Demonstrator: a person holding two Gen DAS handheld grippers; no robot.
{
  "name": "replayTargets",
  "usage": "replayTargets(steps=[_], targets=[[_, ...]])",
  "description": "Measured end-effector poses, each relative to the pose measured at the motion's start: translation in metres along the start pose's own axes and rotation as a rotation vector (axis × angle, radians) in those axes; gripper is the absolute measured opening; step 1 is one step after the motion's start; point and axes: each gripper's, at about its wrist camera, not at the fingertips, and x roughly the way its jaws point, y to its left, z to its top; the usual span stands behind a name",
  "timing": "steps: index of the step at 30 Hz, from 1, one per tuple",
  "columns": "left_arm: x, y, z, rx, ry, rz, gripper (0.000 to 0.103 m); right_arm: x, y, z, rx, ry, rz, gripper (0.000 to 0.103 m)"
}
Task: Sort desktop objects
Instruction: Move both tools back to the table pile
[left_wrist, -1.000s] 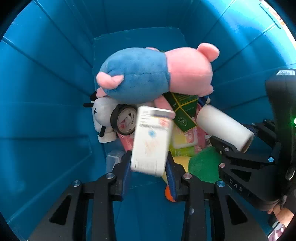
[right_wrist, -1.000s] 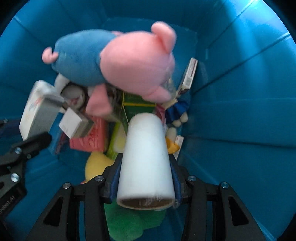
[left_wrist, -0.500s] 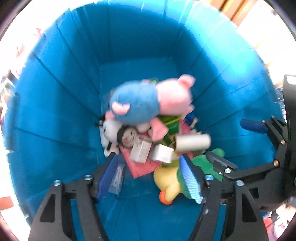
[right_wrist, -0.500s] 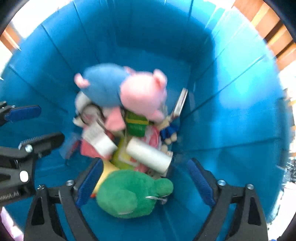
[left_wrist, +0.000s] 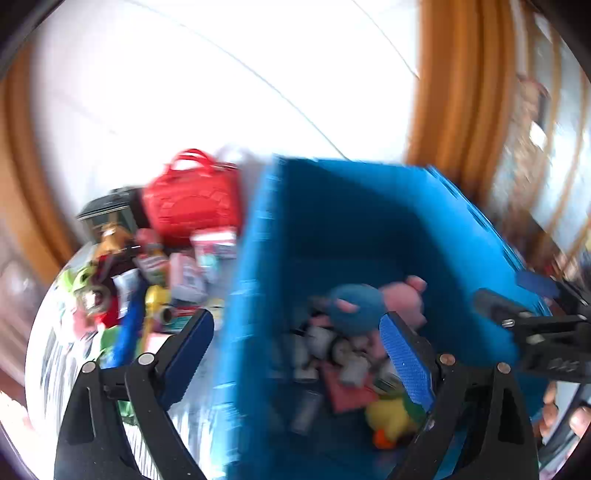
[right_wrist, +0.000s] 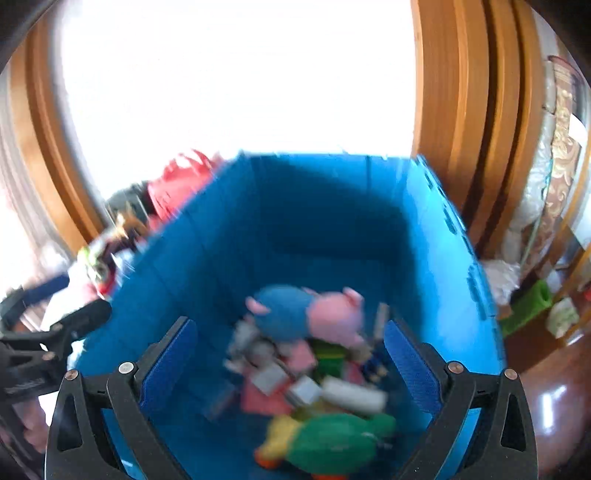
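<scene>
No text is reading clearly; printing on the blurred packages and gripper bodies is smearing beyond recognition.

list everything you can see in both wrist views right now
bin: 1, blue, centre, open top
pig plush: 1, pink and blue, on the pile inside the bin
duck plush: 1, green and yellow, near end of the bin
white roll: 1, white, in the bin by the duck plush
red bag: 1, red, on the table left of the bin
loose items: many, mixed, blurred, table left of the bin
left gripper: 1, black with blue pads, opening, nothing between its jaws
right gripper: 1, same, opening, empty
</scene>
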Motion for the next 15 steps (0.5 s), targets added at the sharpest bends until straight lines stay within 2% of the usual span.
replayTargets(steps=[5,8,10,13,15], targets=[[-0.021,0.073,-0.019,-0.126,-0.055,0.123,0.092,-0.014,0.047,0.002,0.042,-0.108,0.100,0.103],[-0.032,0.121,-0.029,-0.203,-0.074,0.144,0.092,-0.019,0.090,0.004,0.008,-0.164,0.128,0.103],[-0.038,0.151,-0.037,-0.222,-0.080,0.151,0.092,-0.022,0.121,0.004,-0.027,-0.201,0.159,0.103],[-0.048,0.192,-0.050,-0.213,-0.102,0.203,0.092,-0.021,0.170,0.002,-0.069,-0.246,0.191,0.103],[-0.053,0.224,-0.060,-0.212,-0.106,0.201,0.092,-0.018,0.202,-0.002,-0.072,-0.261,0.196,0.103]])
